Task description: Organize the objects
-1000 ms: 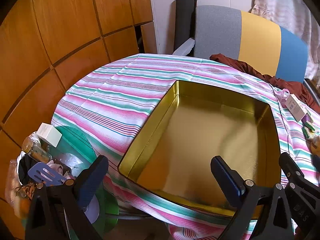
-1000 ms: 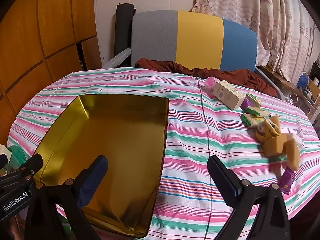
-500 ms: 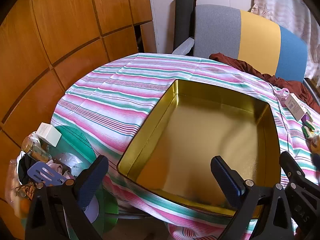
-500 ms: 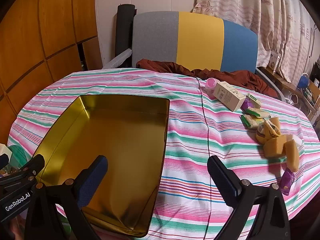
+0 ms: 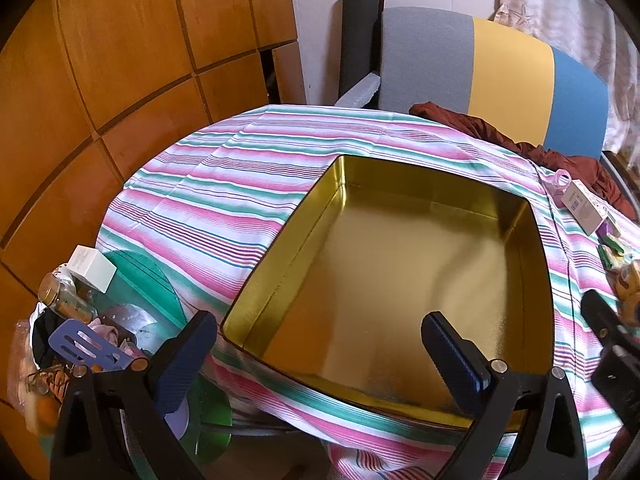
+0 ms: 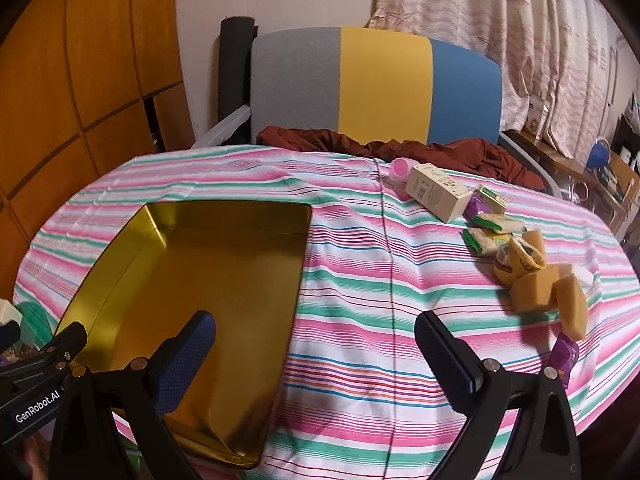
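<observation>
An empty gold tin box lies on the striped tablecloth at the table's left end. My left gripper hangs open over the tin's near edge, holding nothing. My right gripper stands open above the tin's right wall and the cloth, also holding nothing. On the right half of the table lie a cream carton, a pink cap, green-and-white packets, yellow sponges and a purple wrapper.
A chair with a grey, yellow and blue back stands behind the table with dark red cloth draped on its seat. A cluttered bin of jars and utensils sits low on the left. Wooden panels line the left wall; curtains hang at right.
Both grippers have drifted slightly, so the views shift a little; the tin and the loose items have not moved. Both grippers stay open.
</observation>
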A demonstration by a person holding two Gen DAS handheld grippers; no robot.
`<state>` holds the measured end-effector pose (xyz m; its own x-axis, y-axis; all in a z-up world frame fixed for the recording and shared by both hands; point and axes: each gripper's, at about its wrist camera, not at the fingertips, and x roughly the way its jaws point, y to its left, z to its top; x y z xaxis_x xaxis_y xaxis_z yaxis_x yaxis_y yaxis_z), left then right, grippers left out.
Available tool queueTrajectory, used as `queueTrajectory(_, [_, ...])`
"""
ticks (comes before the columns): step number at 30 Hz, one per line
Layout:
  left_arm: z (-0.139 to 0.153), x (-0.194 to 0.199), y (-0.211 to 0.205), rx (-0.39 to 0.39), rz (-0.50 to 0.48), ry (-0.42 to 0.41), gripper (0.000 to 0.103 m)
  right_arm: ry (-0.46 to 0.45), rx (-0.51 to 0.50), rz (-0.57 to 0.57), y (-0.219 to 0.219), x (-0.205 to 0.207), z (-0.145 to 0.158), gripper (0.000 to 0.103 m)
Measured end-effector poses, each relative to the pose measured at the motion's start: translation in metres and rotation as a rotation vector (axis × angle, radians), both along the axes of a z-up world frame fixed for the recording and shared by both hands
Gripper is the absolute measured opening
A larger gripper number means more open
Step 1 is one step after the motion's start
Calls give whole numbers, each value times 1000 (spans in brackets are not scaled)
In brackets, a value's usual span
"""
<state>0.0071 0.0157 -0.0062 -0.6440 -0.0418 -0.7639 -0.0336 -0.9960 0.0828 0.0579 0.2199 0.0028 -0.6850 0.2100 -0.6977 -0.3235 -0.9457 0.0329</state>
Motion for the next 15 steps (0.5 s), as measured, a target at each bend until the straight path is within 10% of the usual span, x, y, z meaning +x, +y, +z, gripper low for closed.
queueTrajectory(15, [-20, 39, 68, -9, -264, -17, 103, -59, -5, -232, 140, 98, -43, 102])
